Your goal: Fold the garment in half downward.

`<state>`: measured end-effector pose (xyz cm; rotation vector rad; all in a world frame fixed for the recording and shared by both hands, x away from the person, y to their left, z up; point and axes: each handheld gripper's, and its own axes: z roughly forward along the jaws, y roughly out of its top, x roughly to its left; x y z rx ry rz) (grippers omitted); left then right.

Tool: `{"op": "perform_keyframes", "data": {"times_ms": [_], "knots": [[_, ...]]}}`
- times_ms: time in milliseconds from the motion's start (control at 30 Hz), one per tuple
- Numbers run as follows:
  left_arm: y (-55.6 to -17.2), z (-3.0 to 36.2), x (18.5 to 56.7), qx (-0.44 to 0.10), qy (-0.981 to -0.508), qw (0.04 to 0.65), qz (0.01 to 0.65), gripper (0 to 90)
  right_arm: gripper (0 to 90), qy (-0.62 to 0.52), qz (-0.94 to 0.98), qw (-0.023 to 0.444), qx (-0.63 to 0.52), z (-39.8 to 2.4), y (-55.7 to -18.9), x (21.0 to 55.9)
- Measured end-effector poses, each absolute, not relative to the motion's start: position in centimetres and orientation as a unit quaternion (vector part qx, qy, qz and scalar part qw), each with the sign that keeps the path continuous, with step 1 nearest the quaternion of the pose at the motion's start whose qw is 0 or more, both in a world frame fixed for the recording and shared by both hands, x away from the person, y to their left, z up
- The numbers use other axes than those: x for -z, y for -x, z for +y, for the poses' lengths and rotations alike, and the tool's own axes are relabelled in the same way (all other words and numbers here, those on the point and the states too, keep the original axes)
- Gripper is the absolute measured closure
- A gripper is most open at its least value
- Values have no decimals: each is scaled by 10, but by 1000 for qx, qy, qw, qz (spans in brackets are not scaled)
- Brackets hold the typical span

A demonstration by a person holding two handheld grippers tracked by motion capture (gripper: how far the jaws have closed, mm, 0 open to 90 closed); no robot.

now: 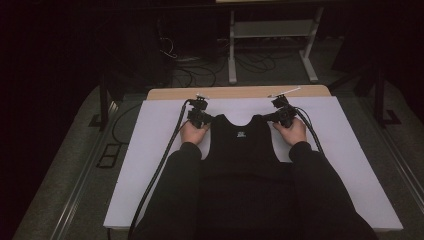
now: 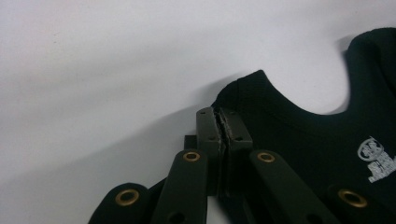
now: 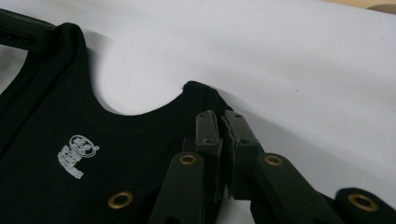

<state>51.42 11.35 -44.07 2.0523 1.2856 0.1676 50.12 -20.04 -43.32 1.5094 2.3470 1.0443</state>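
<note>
A black sleeveless top (image 1: 242,145) lies flat on the white board (image 1: 345,145), neck toward the far edge, with a small white print (image 1: 241,134) below the neckline. My left gripper (image 1: 209,119) is shut on the top's left shoulder strap (image 2: 247,91), its jaws (image 2: 223,116) pressed together at the strap's outer edge. At the other strap (image 3: 198,93) my right gripper (image 1: 271,117) is shut the same way, its jaws (image 3: 220,122) pinching the fabric edge. The print (image 2: 376,161) (image 3: 77,156) appears in both gripper views. The person's dark sleeves cover the top's lower part.
A strip of wooden tabletop (image 1: 235,92) runs behind the board. Cables (image 1: 160,165) trail from both grippers back over the board's sides. Beyond the table stand a grey metal frame (image 1: 272,30) and loose floor cables (image 1: 195,70). Bare white board lies left and right of the top.
</note>
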Motion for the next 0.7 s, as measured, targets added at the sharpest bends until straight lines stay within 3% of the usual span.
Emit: {"op": "perform_keyframes", "data": {"times_ms": [700], "knots": [[-473,117,406,-83,-782,406,466,868,841,-473,774,105,-408,-207,-459,408]]}}
